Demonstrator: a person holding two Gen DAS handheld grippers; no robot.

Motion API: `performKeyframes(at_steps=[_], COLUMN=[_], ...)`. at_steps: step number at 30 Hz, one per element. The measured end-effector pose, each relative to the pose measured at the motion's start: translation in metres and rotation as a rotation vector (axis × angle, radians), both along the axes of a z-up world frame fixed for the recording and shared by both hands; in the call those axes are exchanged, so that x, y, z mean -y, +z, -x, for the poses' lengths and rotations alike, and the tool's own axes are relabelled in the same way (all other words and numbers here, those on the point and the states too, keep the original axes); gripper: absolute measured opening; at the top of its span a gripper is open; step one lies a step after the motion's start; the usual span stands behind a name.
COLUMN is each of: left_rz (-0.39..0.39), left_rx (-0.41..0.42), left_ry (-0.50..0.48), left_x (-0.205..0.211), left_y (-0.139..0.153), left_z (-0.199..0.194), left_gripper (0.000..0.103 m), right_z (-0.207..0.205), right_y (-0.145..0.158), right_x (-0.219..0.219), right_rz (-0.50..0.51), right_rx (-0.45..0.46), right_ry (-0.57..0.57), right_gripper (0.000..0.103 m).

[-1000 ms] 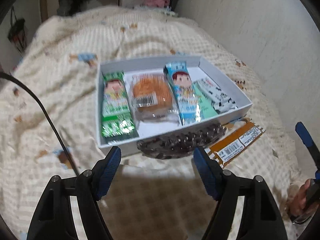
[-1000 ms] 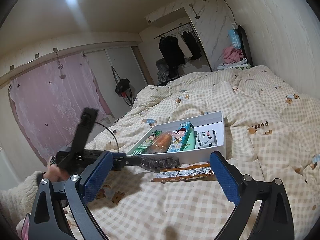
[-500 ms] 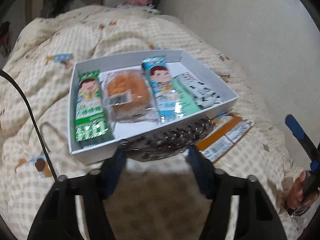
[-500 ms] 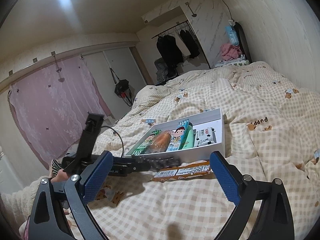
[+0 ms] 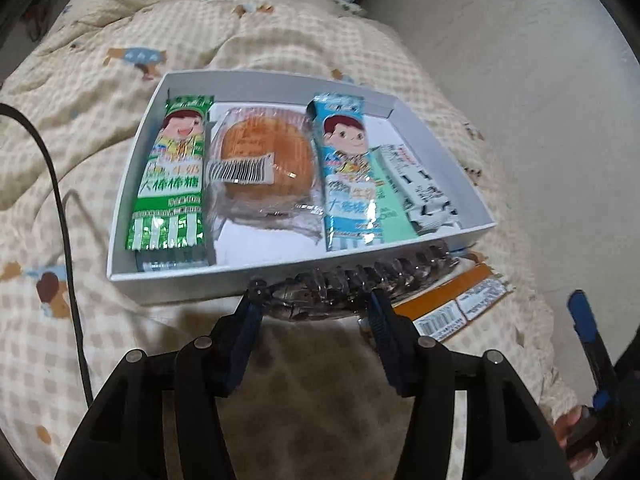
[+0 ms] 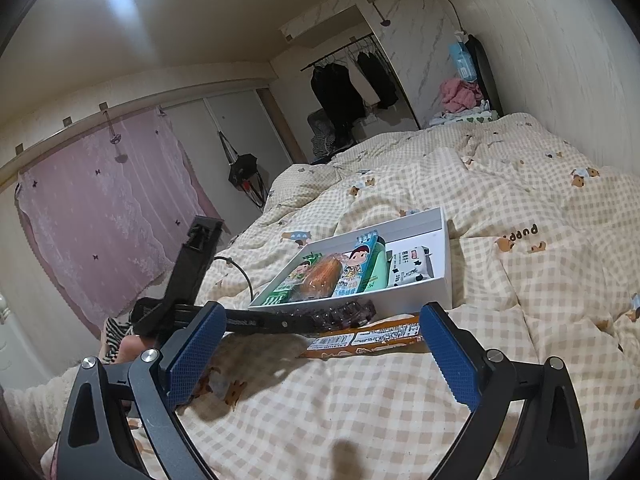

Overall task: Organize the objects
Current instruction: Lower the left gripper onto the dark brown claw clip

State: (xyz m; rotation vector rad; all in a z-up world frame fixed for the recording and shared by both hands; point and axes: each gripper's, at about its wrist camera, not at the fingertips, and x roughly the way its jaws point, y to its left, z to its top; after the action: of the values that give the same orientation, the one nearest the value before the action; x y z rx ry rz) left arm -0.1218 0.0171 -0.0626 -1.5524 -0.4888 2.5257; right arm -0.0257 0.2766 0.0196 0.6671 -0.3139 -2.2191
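1. Two grippers hang over a bed (image 6: 500, 380) with a checked cream quilt that has little bears on it and the word "puppy".
2. Behind it are a pink curtain (image 6: 100, 208), dark clothes on a rail (image 6: 348, 84) and pale walls.
3. On the bed sits a white box (image 5: 224, 286) of snacks: a green packet (image 5: 172, 184) with Chinese writing, a round bun (image 5: 264, 160) with a barcode sticker, a blue packet (image 5: 348, 176) and a black-and-white packet (image 5: 424, 188).
4. The left gripper (image 5: 316, 300) has its jaws closing on a clear hair clip (image 5: 360, 284), just by the box's near wall.
5. An orange packet (image 6: 368, 338) lies beside the box.
6. The right gripper (image 6: 320, 356) has its jaws wide apart, holding nothing.
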Motion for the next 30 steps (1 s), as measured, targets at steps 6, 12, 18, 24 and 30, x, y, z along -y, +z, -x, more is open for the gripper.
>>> performKeyframes(at_steps=[6,12,18,24,30], left_rz=[-0.015,-0.085,-0.134,-0.265,-0.288], left_rx=[-0.014,-0.012,0.008,0.060,0.077], left_ry=[0.044,0.105,0.119,0.198,0.320], left_x=[0.003,0.022,0.026,0.031,0.036], left_y=[0.003,0.006,0.004,0.000,-0.005], left_z=[-0.008,-0.025,-0.025,-0.013,-0.007], left_gripper=[0.044,0.007,0.008,0.035,0.044], right_z=[0.002,0.005,0.005,0.007,0.008], right_y=[0.000,-0.002,-0.003,-0.006,-0.007], right_x=[-0.001,-0.003,-0.003,-0.003,-0.004], right_rz=[0.004,0.014,0.017,0.018,0.023], right_rx=[0.007,0.020,0.026,0.031,0.032], right_ry=[0.001,0.001,0.001,0.006,0.005], right_gripper=[0.098,0.098,0.098,0.098,0.098])
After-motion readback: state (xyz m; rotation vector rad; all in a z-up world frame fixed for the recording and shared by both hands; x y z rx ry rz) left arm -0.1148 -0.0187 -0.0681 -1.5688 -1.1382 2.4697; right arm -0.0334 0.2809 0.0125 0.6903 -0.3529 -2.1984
